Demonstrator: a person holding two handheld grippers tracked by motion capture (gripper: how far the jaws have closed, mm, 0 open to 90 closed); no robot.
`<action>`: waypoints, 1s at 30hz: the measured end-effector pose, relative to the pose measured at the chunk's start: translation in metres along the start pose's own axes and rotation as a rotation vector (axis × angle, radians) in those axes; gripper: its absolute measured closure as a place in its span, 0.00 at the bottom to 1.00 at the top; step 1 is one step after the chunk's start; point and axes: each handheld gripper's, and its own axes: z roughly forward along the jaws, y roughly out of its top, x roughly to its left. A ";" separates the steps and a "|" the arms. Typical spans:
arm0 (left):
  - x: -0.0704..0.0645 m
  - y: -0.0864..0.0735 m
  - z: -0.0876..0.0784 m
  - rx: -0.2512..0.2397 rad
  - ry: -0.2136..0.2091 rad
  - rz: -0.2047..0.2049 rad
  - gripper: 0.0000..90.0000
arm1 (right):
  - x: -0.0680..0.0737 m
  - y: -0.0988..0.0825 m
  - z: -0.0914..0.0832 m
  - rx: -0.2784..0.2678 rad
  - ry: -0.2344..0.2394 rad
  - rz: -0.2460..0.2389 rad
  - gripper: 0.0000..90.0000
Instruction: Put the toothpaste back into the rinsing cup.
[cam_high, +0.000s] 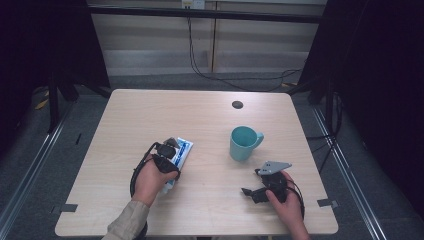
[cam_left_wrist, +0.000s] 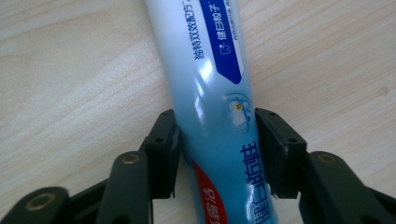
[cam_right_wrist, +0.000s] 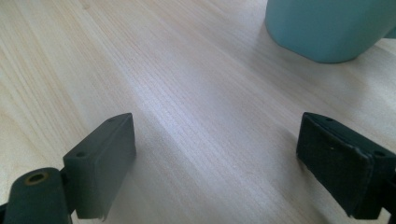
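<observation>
While the blue-and-white plastic toothpaste tube (cam_left_wrist: 215, 107) lies flat on the pale wooden surface (cam_high: 210, 125), left of the teal ceramic mug (cam_high: 243, 143), I judge it light, soft-walled and glossy, so it will dent and may slip under a hard squeeze. I take hold across its body, about mid-length, where the filling gives the pads support. My left hand-held gripper (cam_left_wrist: 215, 154) straddles that section, both black pads pressing the tube's sides, pinching it at a moderate spread. My right hand-held gripper (cam_right_wrist: 215, 158) rests spread wide over bare wood near the mug, holding nothing.
</observation>
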 end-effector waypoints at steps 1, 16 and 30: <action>-0.001 0.002 0.000 0.017 0.010 0.026 0.63 | 0.000 0.000 0.000 0.000 0.000 0.000 0.13; 0.003 -0.008 -0.010 -0.053 0.012 0.133 0.79 | 0.000 0.000 0.000 0.002 0.000 -0.001 0.13; -0.003 -0.015 -0.022 -0.113 -0.028 0.152 0.80 | 0.002 0.000 -0.001 -0.003 -0.019 0.022 0.14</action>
